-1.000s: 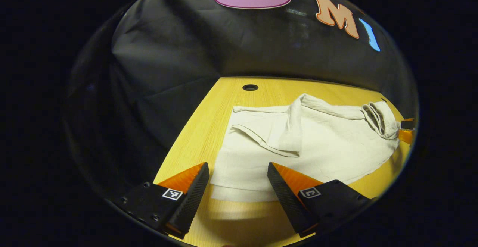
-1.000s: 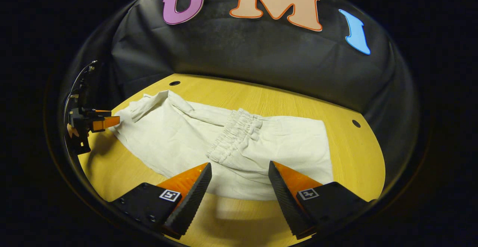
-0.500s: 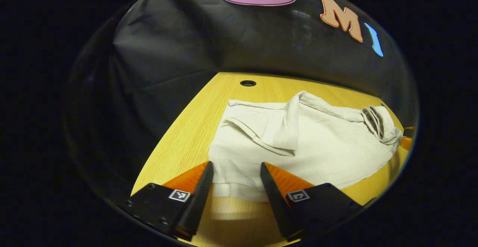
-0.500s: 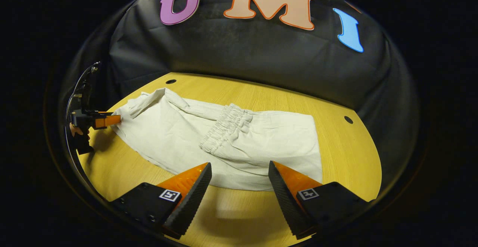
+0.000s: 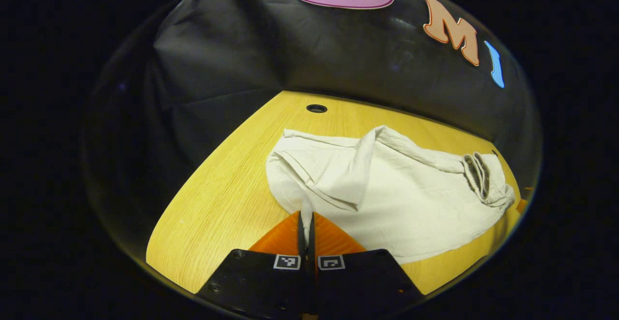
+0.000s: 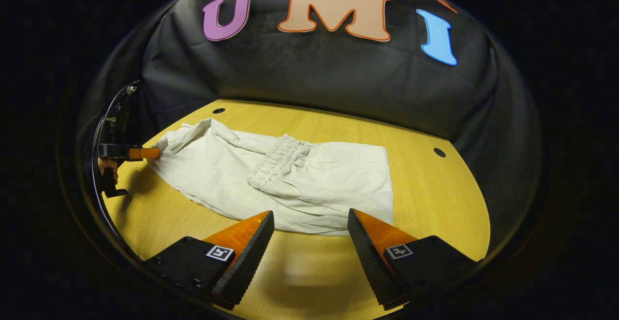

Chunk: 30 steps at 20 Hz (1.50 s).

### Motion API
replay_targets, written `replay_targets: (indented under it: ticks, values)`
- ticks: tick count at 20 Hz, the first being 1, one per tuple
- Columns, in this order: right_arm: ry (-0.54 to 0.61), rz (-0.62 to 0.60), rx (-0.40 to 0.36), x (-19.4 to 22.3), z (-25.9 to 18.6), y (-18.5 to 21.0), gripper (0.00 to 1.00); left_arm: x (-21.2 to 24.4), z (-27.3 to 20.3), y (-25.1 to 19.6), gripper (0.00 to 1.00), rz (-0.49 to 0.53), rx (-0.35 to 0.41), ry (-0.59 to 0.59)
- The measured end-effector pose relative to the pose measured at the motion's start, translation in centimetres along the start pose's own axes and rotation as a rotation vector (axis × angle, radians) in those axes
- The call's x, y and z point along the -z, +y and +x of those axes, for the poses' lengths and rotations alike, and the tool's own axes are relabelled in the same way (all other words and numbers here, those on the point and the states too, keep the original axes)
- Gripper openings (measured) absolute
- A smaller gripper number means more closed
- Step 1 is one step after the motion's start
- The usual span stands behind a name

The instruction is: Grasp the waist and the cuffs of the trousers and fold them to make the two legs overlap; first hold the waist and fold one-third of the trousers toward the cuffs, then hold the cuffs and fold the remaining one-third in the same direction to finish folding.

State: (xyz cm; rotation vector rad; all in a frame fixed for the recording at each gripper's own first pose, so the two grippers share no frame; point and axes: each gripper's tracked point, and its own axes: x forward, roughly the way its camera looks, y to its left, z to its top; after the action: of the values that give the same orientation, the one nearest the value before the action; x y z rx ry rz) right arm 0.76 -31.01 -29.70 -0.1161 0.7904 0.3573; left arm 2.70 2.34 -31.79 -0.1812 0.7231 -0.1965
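While left claw point(image 5: 305, 219) pinches crumpled cream trousers point(image 5: 387, 189) cuff, right claw point(image 6: 309, 223) spread, woodgrain table point(image 6: 435, 199)

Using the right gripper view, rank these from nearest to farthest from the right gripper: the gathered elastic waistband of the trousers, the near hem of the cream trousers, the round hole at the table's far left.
1. Near hem of the cream trousers, just ahead of the right gripper, between its open fingers.
2. Gathered elastic waistband, mid-table, left of centre.
3. Round hole, far left corner of the yellow wooden table, by the wall.

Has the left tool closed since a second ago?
Yes. The left tool closed on the trousers' near edge, and the table hole now sits higher.
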Motion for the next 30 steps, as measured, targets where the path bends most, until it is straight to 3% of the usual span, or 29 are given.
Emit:
replay_targets:
  ticks: [15, 30]
  values:
    - [-0.077, 0.072, 0.006, 0.0, -3.8, -6.9, 0.98, -10.6, -3.8, -13.7, 0.00, 0.116, 0.132, -0.190]
    - [-0.102, 0.198, 0.104, 4.8, -9.3, -17.3, 0.98, -14.3, -4.2, -34.6, 0.00, 0.258, 0.343, -0.256]
